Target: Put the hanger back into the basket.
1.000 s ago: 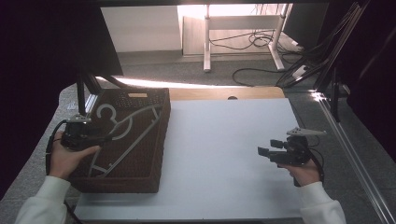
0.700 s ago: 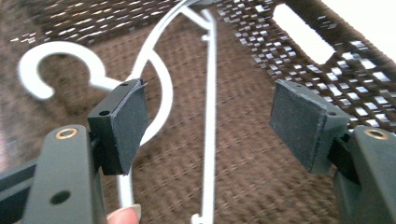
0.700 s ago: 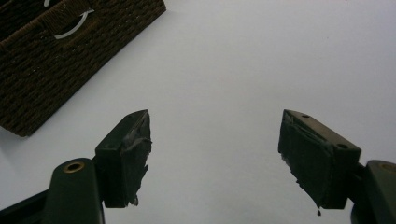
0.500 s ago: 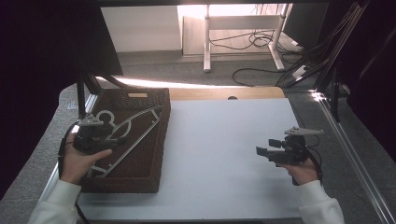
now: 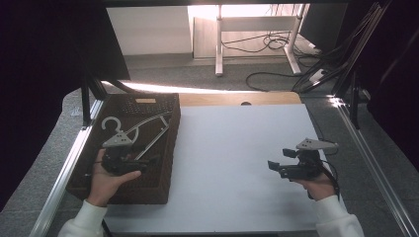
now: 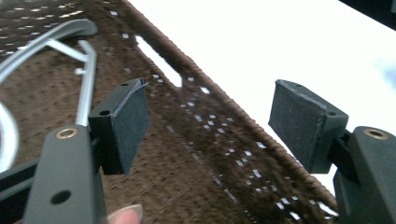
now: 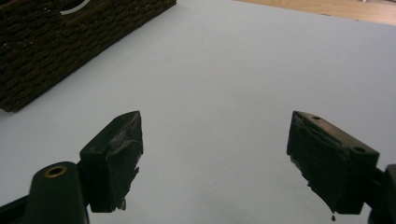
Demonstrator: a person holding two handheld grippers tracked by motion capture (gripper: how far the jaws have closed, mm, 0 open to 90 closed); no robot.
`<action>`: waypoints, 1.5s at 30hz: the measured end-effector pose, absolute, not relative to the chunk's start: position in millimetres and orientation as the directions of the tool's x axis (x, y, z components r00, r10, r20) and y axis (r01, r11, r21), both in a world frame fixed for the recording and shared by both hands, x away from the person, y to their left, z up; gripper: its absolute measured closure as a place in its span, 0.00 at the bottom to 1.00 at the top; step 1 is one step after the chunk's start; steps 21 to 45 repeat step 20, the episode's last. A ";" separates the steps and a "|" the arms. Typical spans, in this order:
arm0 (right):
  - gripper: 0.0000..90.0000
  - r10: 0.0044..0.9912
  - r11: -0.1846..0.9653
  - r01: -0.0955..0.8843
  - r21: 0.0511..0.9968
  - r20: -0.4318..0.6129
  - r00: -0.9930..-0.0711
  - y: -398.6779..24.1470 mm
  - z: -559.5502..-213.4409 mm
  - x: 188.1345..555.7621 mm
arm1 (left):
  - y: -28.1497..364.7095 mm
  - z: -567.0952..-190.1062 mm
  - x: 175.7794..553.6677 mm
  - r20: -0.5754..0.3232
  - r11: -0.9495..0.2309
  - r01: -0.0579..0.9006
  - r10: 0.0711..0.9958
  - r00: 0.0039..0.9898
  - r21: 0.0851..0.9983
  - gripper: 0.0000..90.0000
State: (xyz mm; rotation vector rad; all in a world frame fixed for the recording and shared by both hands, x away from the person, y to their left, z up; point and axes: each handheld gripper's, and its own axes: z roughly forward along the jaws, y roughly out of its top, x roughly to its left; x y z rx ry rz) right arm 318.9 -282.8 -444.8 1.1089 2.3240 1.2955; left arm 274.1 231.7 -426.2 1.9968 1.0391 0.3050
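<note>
Looking from above, you get the whole white table (image 5: 232, 163), one brown woven basket (image 5: 148, 143) at its left and one grey hanger (image 5: 141, 129) lying in it. Your left hand-held gripper (image 5: 148, 162) hovers over the basket's near part; its own view shows jaws wide apart, empty. Your right hand-held gripper (image 5: 274, 166), well apart over bare table, has just been opening, nothing between its jaws.

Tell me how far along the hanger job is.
Done: nothing yet; the hanger lies in the brown woven basket. In hand: the left tool is over the basket, jaws open and empty. The right tool, jaws just opening with nothing between them, waits over the white table. Left: grasping the hanger, probably lifting it out.
</note>
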 end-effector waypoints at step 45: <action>0.15 0.721 0.352 0.490 0.798 0.103 -0.685 -277.8 -451.2 319.3 | 224.6 -421.9 265.0 -0.148 -0.306 0.538 0.751 0.644 0.786 0.32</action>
